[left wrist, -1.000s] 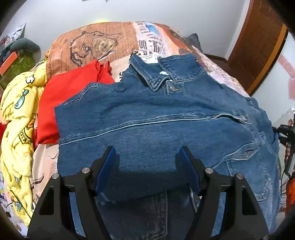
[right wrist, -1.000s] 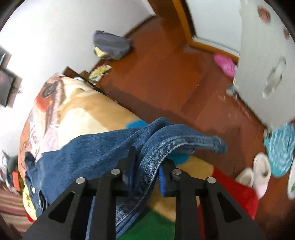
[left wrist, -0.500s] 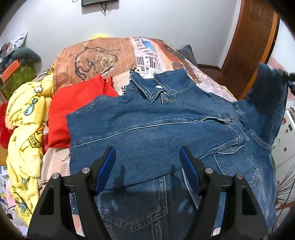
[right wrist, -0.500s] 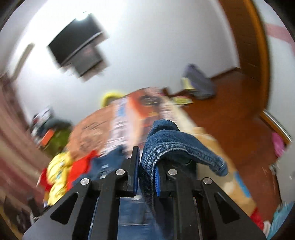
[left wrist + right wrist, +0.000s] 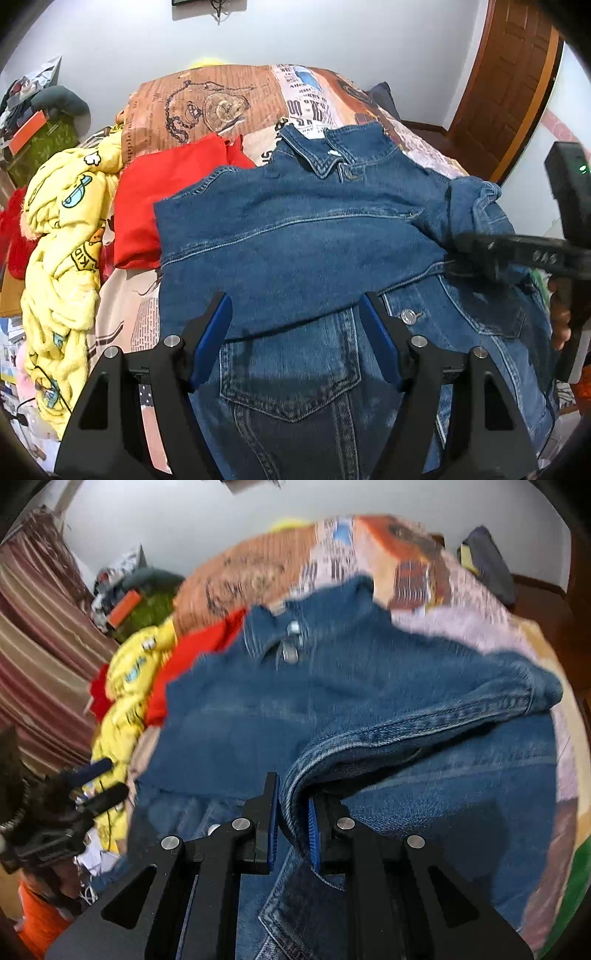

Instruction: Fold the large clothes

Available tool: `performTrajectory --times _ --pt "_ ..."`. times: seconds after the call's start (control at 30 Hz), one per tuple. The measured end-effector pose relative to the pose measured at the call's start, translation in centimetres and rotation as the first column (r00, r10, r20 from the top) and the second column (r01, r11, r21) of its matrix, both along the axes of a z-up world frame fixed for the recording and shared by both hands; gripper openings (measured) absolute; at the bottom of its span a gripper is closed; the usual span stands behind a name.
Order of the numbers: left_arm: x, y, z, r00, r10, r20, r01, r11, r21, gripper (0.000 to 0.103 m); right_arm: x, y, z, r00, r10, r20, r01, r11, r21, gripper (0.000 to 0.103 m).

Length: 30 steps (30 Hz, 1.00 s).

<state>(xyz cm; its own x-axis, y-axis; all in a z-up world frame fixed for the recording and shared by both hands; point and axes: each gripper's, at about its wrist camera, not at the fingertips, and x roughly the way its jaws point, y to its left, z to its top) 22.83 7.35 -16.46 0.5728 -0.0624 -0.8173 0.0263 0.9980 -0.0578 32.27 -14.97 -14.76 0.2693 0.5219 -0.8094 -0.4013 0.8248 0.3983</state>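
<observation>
**Right gripper holds jacket sleeve over the front; left gripper empty above it**

Denim jacket point(image 5: 295, 236) lies front-up on the bed point(image 5: 229, 99), collar toward the wall, one sleeve folded flat across the chest. Red garment point(image 5: 155, 199) just beside its shoulder, partly under it; yellow printed blanket point(image 5: 62, 258) bunched further out along the bed edge.

Left gripper point(image 5: 295, 332): fingers spread wide, nothing between them, poised above the jacket's lower front near a chest pocket; not touching the cloth as far as the view shows.

Right gripper point(image 5: 291, 834): fingers narrow, pinched on a seamed edge of the other sleeve point(image 5: 424, 716), which arcs from the shoulder side over the jacket front to the pads. In the left wrist view it enters from the right edge, black body with the sleeve bunched at its tip. Right wrist view is motion-blurred, so it may be cuff or sleeve hem in the pinch. Wooden door point(image 5: 517, 74) behind the bed.
</observation>
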Motion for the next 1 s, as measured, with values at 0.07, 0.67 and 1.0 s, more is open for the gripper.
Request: performTrajectory --times 0.07,0.67,1.0 --pt "0.1 -0.3 0.0 1.000 -0.008 -0.004 0.008 1.000 0.008 0.070 0.1 0.0 -0.2 1.000 0.000 -0.030 0.000 1.000 0.002 0.016" --pt "7.8 -13.5 4.4 0.952 -0.302 0.040 0.301 0.953 0.021 0.070 -0.6 -10.6 6.6 0.970 -0.165 0.178 0.171 0.985 -0.018 0.044" --pt "13.4 -23.2 1.1 0.885 -0.463 -0.046 0.465 0.883 0.067 0.067 0.6 -14.3 4.5 0.949 -0.229 0.219 0.262 0.955 -0.139 0.045"
